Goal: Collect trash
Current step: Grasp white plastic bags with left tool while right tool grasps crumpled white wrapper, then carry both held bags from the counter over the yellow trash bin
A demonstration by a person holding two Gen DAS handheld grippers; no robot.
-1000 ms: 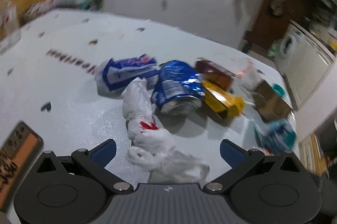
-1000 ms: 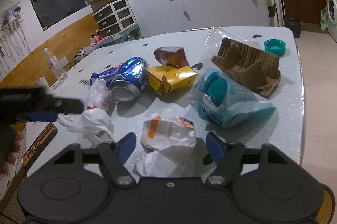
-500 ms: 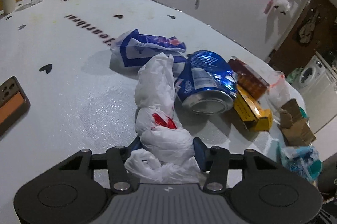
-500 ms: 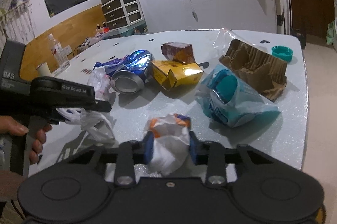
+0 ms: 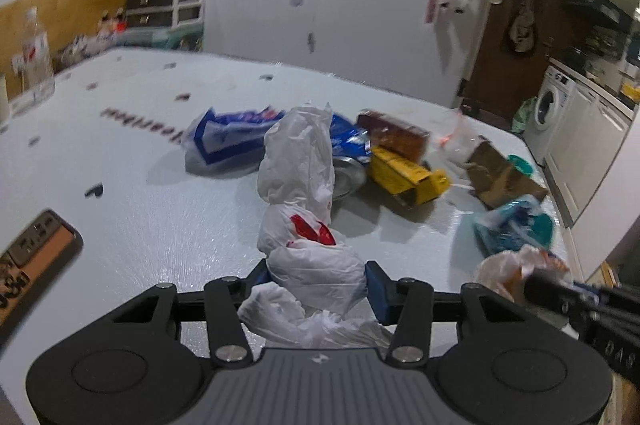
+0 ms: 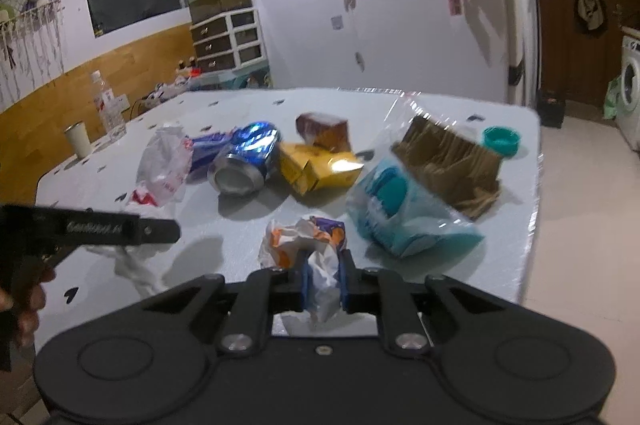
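Note:
My left gripper (image 5: 316, 283) is shut on a white plastic bag (image 5: 300, 177) with a red mark; the bag stands up off the white table (image 5: 168, 225) between the blue pads. My right gripper (image 6: 324, 279) is shut on a crumpled white and orange paper wrapper (image 6: 304, 241), which it holds just above the table (image 6: 460, 109). The same white plastic bag (image 6: 162, 165) and the left gripper's black body show at the left of the right wrist view. The right gripper's dark tip and its wrapper (image 5: 516, 265) appear at the lower right of the left wrist view.
More trash lies mid-table: a crushed blue can (image 6: 244, 161), a blue and white wrapper (image 5: 224, 141), a yellow carton (image 6: 316, 169), a brown box (image 6: 322, 129), torn cardboard (image 6: 448, 161), a teal bag (image 6: 400, 213), a teal lid (image 6: 500, 141). A phone (image 5: 36, 253) lies left. A bottle (image 6: 106, 105) and cup (image 6: 78, 139) stand far left.
Both grippers went from open to shut, the left on the white plastic bag, the right on the paper wrapper. Both pieces have been lifted a little off the table.

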